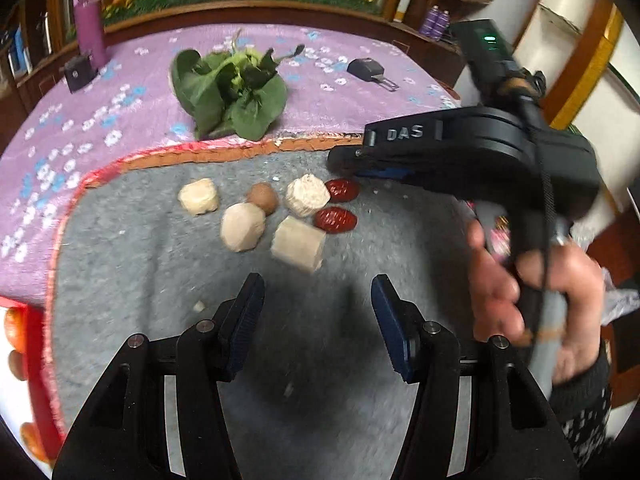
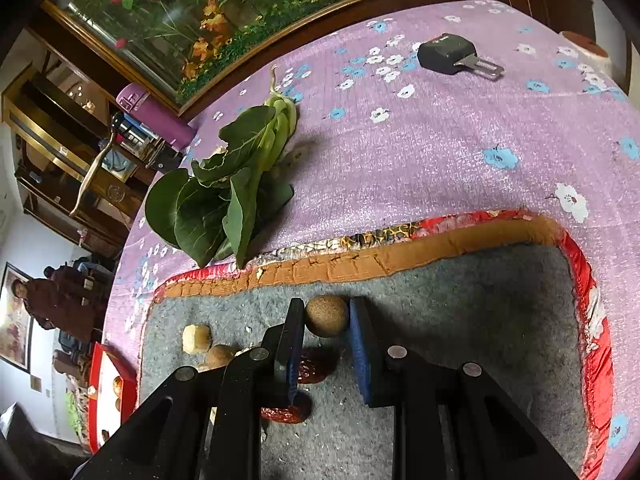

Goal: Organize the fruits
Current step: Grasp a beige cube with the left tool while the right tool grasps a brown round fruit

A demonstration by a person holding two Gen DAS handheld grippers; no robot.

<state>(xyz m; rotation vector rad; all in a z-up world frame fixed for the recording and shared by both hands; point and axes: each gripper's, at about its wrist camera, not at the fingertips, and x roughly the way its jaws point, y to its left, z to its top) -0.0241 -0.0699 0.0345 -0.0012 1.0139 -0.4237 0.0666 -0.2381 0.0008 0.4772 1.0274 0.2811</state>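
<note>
On a grey mat [image 1: 140, 260] lie several pale peeled chunks [image 1: 298, 242], a brown round fruit [image 1: 262, 198] and two red dates [image 1: 335, 219]. My left gripper [image 1: 318, 284] hovers just in front of this pile, open, with nothing between its fingers. In the right wrist view my right gripper [image 2: 326, 308] is shut on a second brown round fruit [image 2: 325, 317] near the mat's far edge. The red dates [image 2: 314, 364] lie under its left finger. From the left wrist view the right gripper [image 1: 344, 160] comes in from the right in a hand [image 1: 532, 300]; the fruit it holds is hidden there.
Leafy greens [image 1: 232, 88] lie on the purple flowered cloth [image 1: 80, 120] beyond the mat. A purple bottle [image 1: 90, 20] and a small black box [image 1: 80, 72] stand at the back left, a black device with a metal clip [image 1: 366, 68] at the back right. A red tray [image 2: 102, 384] holds fruit at the left.
</note>
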